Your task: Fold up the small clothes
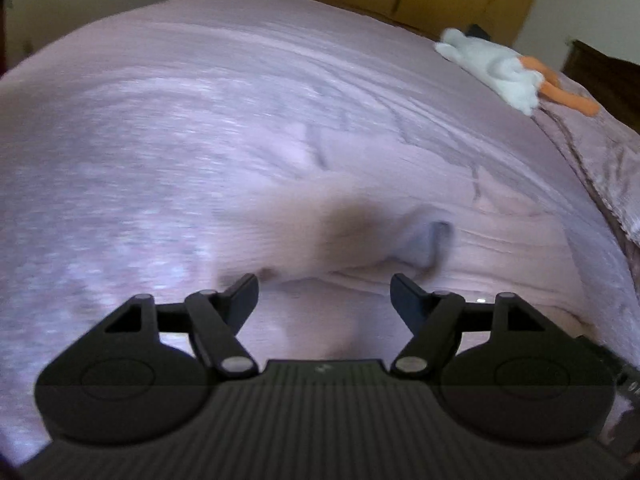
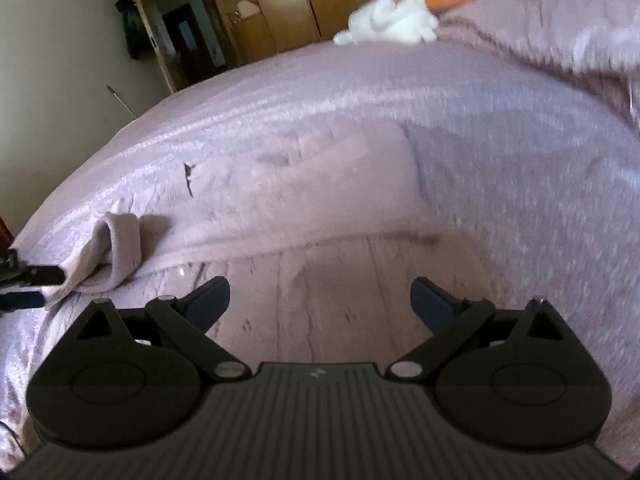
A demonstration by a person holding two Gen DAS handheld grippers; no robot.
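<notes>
While both views are smeared with blur, we can still make out a small pale pink garment (image 2: pixel 304 200) lying flat on the lilac bedspread (image 2: pixel 500 152), almost the same colour as the cover under it. Our right gripper (image 2: pixel 320 300) hovers over its near edge with the fingers spread wide and nothing between them. Our left gripper (image 1: pixel 324 300) is also wide open and empty in its own view, poised above a rumpled, shadowed bump of cloth (image 1: pixel 340 232).

In the right view, dark fingers at the far left edge touch a rolled-up corner (image 2: pixel 120 248) of the garment; whether they pinch it we cannot tell.

The chief risk, we judge, is grabbing the bedspread along with the garment, since the two blend and the hem is hard to pick out. A pinch that goes too deep would drag the cover and spoil the fold. The rolled corner could also stay bunched and leave the fold lopsided.

A white garment (image 1: pixel 492 68) and an orange one (image 1: pixel 568 96) lie well apart near the far edge.
</notes>
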